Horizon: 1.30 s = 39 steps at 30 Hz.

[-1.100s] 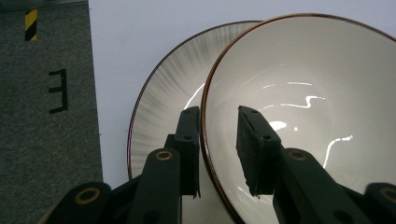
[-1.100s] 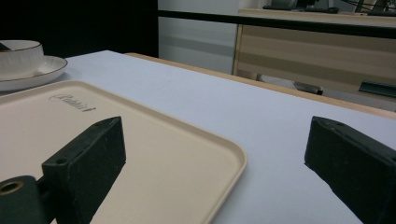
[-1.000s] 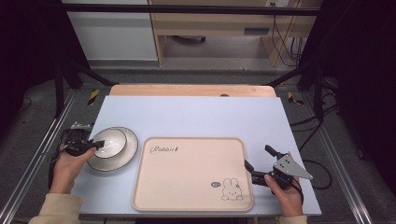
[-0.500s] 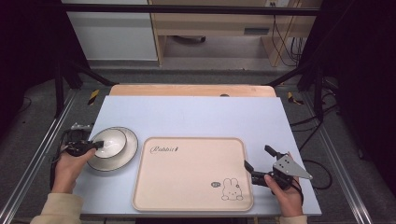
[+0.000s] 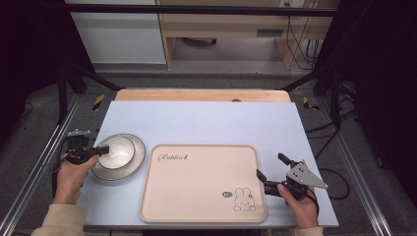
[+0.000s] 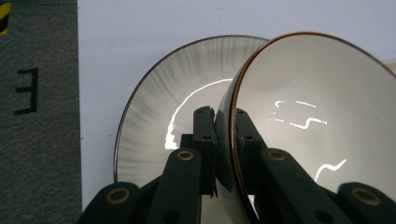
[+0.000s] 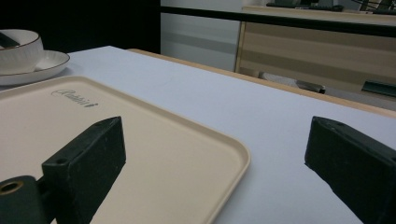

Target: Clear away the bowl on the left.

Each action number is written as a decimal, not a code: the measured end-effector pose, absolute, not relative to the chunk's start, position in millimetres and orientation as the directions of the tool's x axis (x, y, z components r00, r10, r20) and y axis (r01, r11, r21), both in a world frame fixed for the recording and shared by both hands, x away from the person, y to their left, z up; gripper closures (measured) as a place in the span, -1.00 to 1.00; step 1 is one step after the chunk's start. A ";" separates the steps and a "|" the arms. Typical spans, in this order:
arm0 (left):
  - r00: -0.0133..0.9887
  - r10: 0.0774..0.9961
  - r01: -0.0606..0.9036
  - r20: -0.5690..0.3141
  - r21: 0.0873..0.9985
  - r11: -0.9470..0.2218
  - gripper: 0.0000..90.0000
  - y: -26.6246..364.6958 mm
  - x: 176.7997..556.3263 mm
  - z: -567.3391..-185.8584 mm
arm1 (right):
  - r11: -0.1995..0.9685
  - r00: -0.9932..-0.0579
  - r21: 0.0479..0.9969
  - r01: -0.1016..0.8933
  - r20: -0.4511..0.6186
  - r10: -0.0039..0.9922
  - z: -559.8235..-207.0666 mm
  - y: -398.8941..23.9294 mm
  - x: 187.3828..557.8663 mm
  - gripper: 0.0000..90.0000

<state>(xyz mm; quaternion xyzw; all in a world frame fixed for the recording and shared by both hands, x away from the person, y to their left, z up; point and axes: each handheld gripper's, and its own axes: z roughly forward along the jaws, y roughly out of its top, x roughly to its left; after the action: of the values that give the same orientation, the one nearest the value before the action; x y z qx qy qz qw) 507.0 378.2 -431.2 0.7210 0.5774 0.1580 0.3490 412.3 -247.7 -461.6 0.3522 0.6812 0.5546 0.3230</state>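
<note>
Gripping the bowl by its rim, the left gripper is clamped shut over the plate; the right gripper is held wide open beside the tray. Slipping on glazed ceramic is judged likely.

Bare tray lies between plate and right gripper.

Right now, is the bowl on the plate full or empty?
Empty. In the left gripper view the bowl shows a bare white glossy inside with only light reflections, while it sits on the plate, its rim pinched by the left gripper.
</note>
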 end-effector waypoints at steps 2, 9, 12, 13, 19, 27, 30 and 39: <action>0.285 0.944 0.721 -0.169 0.686 -0.095 0.83 377.9 506.8 -430.5 | 0.137 -0.544 0.983 0.120 -0.051 0.838 -461.6 -247.6 412.5 -0.88; 0.286 0.935 0.713 -0.209 0.699 -0.062 0.83 381.1 505.4 -427.0 | 0.135 -0.542 0.984 0.119 -0.049 0.839 -461.2 -247.3 412.7 -0.88; 0.289 0.934 0.709 -0.212 0.703 -0.059 0.83 380.0 505.1 -425.3 | 0.127 -0.540 0.985 0.115 -0.045 0.840 -459.9 -246.2 412.1 -0.88; 0.290 0.934 0.706 -0.210 0.705 -0.061 0.83 379.0 505.0 -424.4 | 0.129 -0.546 0.986 0.110 -0.049 0.837 -459.5 -245.3 411.8 -0.88; 0.309 0.927 0.694 -0.210 0.717 -0.069 0.83 373.5 503.9 -419.4 | 0.133 -0.560 0.987 0.093 -0.059 0.827 -459.2 -245.0 411.2 -0.88; 0.330 0.919 0.678 -0.217 0.732 -0.070 0.83 369.6 502.2 -413.0 | 0.135 -0.568 0.988 0.069 -0.073 0.820 -458.4 -245.1 410.5 -0.87; 0.340 0.916 0.669 -0.214 0.739 -0.076 0.83 366.3 501.3 -409.4 | 0.130 -0.564 0.989 0.071 -0.068 0.823 -458.2 -246.6 410.2 -0.87; 0.376 0.901 0.646 -0.216 0.759 -0.088 0.83 354.1 499.3 -400.5 | 0.138 -0.560 0.988 0.071 -0.075 0.825 -458.9 -247.8 410.6 -0.87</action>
<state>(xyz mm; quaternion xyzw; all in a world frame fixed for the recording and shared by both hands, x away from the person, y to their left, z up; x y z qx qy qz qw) 499.3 354.1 -400.5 0.7208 0.5364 0.1557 0.4104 410.6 -247.8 -458.9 0.3308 0.6772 0.5671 0.3323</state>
